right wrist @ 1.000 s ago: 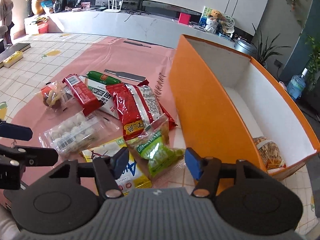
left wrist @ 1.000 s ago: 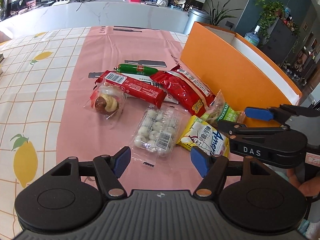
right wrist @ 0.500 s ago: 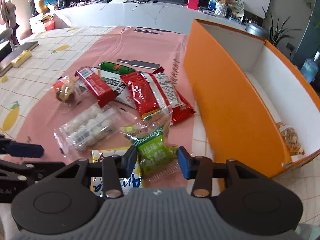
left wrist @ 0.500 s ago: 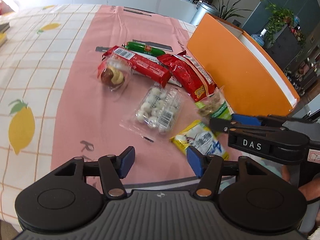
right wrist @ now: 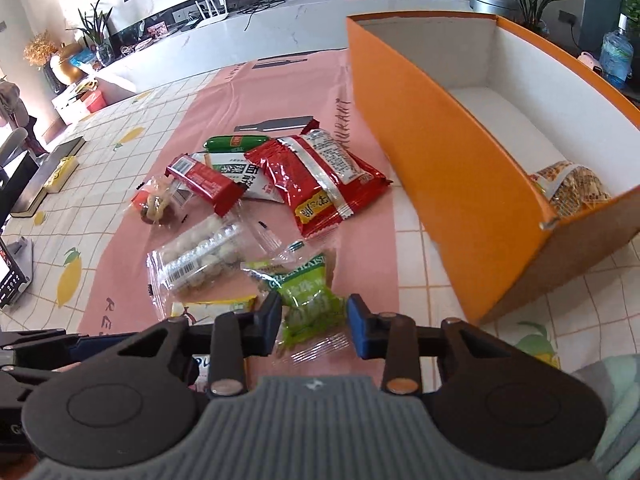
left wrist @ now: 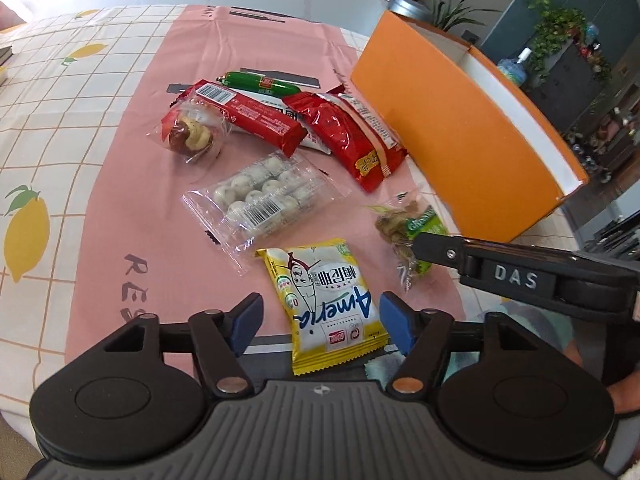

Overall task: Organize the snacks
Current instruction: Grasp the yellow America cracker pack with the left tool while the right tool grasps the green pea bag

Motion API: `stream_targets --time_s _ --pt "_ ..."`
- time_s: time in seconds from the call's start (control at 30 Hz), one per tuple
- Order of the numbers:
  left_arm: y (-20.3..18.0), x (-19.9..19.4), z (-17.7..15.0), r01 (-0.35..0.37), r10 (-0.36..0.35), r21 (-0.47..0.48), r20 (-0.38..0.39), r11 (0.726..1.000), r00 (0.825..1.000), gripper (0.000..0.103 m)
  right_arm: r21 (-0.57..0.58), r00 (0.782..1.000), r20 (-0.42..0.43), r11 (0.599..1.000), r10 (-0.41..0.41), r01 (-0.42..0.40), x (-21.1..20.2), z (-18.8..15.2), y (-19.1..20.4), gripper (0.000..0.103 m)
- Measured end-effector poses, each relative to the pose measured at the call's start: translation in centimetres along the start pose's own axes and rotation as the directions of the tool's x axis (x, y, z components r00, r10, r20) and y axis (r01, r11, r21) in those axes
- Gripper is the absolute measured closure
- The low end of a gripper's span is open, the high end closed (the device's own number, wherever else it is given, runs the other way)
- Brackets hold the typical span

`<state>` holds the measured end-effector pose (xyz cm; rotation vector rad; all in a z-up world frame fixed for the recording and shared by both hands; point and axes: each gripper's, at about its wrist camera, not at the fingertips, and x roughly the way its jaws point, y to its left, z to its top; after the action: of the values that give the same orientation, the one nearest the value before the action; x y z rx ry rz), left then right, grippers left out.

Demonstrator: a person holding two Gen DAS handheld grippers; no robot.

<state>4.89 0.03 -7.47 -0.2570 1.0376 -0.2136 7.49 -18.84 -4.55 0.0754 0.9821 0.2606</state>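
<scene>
- Tabletop (left wrist: 60,128): lemon-print grid cloth under a pink runner (left wrist: 256,44); white counter and potted plants behind.
- Orange box (right wrist: 452,184), right of the snack pile: holds one packet (right wrist: 572,190), partly hidden by the wall.
- Left gripper (left wrist: 320,322): jaws opening, straddling the yellow packet (left wrist: 326,300), pads clear of it.
- Right gripper (right wrist: 314,326): jaws closing on the green raisin packet (right wrist: 310,300); whether the pads touch it is hard to make out.
- Red wrappers (left wrist: 348,136) overlap, covering a white packet.

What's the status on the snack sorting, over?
Right gripper closing around green raisin packet. Left gripper opening over yellow snack packet. Orange cardboard box holds one packet; nothing blocking.
</scene>
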Motion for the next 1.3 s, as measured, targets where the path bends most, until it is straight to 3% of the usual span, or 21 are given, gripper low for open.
stream_targets --time_s 0.13,0.3,0.43,0.5,0.67,0.87,1.0,1.07,1.13,1.3 --pt "-1.9 1.1 -0.3 -0.069 0.069 0.025 -0.004 0.997 0.998 0.018 -0.015 1.0 -0.003 1.0 -0.003 0.003 -0.1 -0.5 -0.9 0.069" --pt "-3.5 2.6 -0.4 -0.166 0.166 0.058 0.015 0.984 0.986 0.018 -0.027 1.0 0.026 1.0 0.002 -0.001 -0.5 -0.5 -1.5 0.055" --pt "-4.0 3.3 -0.2 -0.219 0.219 0.084 0.017 0.972 0.976 0.019 -0.021 0.998 0.06 0.999 0.033 -0.032 -0.7 0.0 -1.8 0.055" --pt "-3.8 3.4 -0.3 -0.227 0.227 0.086 0.013 0.97 0.974 0.02 -0.043 0.996 0.081 0.998 0.047 -0.044 -0.7 0.3 -1.6 0.055" --pt "-3.3 2.9 -0.4 -0.221 0.221 0.09 0.012 0.971 0.975 0.034 -0.093 0.992 0.083 0.992 0.097 -0.09 0.2 1.0 -0.9 0.047" --pt "-2.7 2.5 -0.3 -0.221 0.221 0.094 0.007 0.971 0.975 0.038 -0.006 0.991 0.029 0.991 0.13 -0.13 2.1 1.6 -1.9 0.04" --pt "-2.5 2.5 -0.3 -0.215 0.215 0.097 0.008 0.972 0.977 0.038 0.06 0.988 -0.02 0.987 0.152 -0.151 3.3 1.5 -2.6 0.04" --pt "-2.5 2.5 -0.3 -0.213 0.213 0.1 0.01 0.972 0.977 0.038 0.087 0.984 -0.023 0.98 0.179 -0.176 3.5 1.4 -2.9 0.046" --pt "-2.5 2.5 -0.3 -0.21 0.21 0.101 0.013 0.972 0.978 0.038 0.087 0.983 -0.022 0.98 0.184 -0.181 3.4 1.3 -2.8 0.056" --pt "-2.5 2.4 -0.4 -0.205 0.204 0.104 0.019 0.973 0.979 0.038 0.047 0.986 -0.019 0.985 0.164 -0.163 3.3 1.0 -2.2 0.059"
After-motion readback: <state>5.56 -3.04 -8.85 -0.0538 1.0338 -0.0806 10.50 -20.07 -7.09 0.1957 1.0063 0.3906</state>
